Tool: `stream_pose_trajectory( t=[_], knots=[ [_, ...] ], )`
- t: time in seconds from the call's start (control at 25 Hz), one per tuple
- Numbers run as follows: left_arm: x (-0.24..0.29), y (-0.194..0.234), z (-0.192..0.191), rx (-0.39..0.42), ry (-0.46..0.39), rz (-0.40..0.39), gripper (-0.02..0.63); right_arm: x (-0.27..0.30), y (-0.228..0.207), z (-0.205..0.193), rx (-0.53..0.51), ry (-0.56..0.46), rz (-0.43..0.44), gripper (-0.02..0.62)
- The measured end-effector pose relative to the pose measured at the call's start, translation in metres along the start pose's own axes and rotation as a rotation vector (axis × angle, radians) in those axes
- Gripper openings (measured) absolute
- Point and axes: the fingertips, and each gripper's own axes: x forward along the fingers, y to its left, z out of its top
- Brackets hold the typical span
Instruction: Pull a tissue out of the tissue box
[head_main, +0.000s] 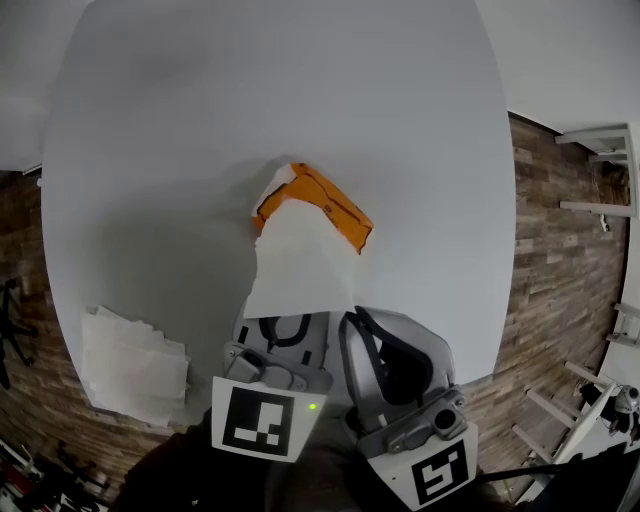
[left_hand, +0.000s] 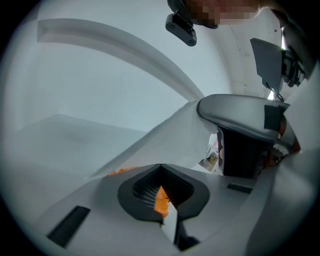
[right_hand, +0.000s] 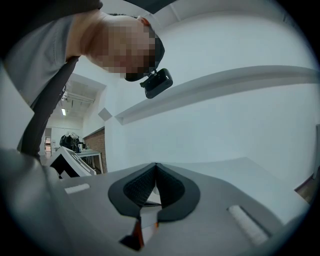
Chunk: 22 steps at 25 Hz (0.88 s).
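Observation:
An orange tissue pack (head_main: 322, 202) is up over the white round table (head_main: 250, 100), its near part hidden under a white tissue (head_main: 300, 262) that drapes from it toward me. My left gripper (head_main: 285, 318) sits at the tissue's lower edge; in the left gripper view its jaws (left_hand: 162, 197) are shut with the orange pack (left_hand: 161, 201) between them, and the tissue (left_hand: 185, 130) spreads ahead. Just to the right, my right gripper (head_main: 350, 318) is also shut. The right gripper view shows its jaws (right_hand: 154, 192) pinching the white tissue (right_hand: 152, 198).
A loose pile of pulled tissues (head_main: 135, 365) lies near the table's front left edge. Wooden floor surrounds the table, with white furniture (head_main: 600, 140) at the right. A person's head and head-mounted camera (right_hand: 157, 82) are close above the grippers.

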Motion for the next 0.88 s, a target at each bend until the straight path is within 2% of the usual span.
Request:
stream_pose_trajectory(
  t=[0.44,0.6,0.8,0.88],
  knots=[
    [-0.025,-0.011,0.012,-0.001,-0.036,0.026,0.0,-0.017,0.023,0.023,-0.021,-0.051,0.042,0.002],
    [-0.048,-0.017,0.015,-0.002,-0.041,0.061,0.0,-0.033,0.038,0.037,-0.027,-0.079,0.072,0.002],
    [-0.094,-0.038,0.027,0.036,-0.112,0.119,0.0,-0.069,0.068,0.057,-0.05,-0.139,0.126,0.002],
    [-0.116,-0.047,0.029,0.023,-0.145,0.145,0.0,-0.084,0.08,0.065,-0.062,-0.157,0.152,0.002]
  ],
)
